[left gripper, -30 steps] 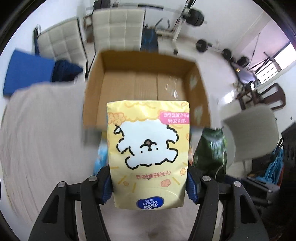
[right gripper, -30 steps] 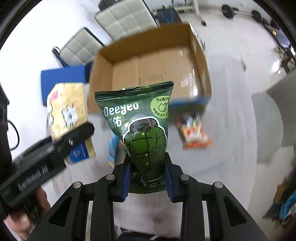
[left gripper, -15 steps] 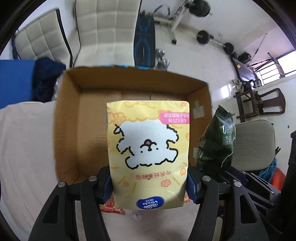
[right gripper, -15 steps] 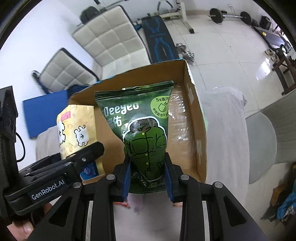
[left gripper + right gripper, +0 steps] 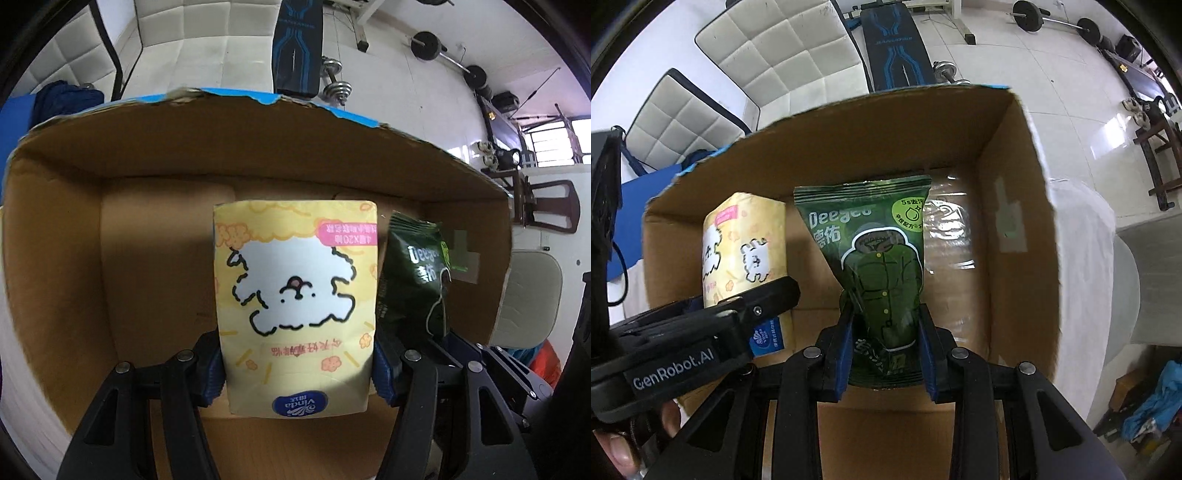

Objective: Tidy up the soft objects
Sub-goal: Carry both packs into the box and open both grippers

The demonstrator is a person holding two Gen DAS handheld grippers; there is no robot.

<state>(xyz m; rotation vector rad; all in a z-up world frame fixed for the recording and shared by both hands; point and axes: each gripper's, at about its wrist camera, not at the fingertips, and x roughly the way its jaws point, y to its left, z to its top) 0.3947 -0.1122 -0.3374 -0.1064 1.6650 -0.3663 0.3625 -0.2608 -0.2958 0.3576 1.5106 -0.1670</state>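
Note:
My left gripper [image 5: 297, 373] is shut on a yellow Vinda tissue pack [image 5: 295, 295] with a white dog drawing. It holds the pack inside an open cardboard box [image 5: 55, 258]. My right gripper [image 5: 886, 354] is shut on a green Deeyeo pouch [image 5: 879, 258] and holds it inside the same box [image 5: 1015, 221], right of the tissue pack [image 5: 742, 251]. The green pouch also shows in the left wrist view [image 5: 413, 284]. The left gripper's body [image 5: 701, 332] shows at the lower left of the right wrist view.
Beyond the box stand white padded chairs [image 5: 783, 48], a blue weight bench [image 5: 894, 44] and dumbbells [image 5: 336, 88] on a tiled floor. A blue mat [image 5: 639, 192] lies at the left. A white-covered table [image 5: 1086, 258] extends to the right of the box.
Both grippers have moved forward from above the table to over and into the box, each still holding its pack. The box now fills both views.

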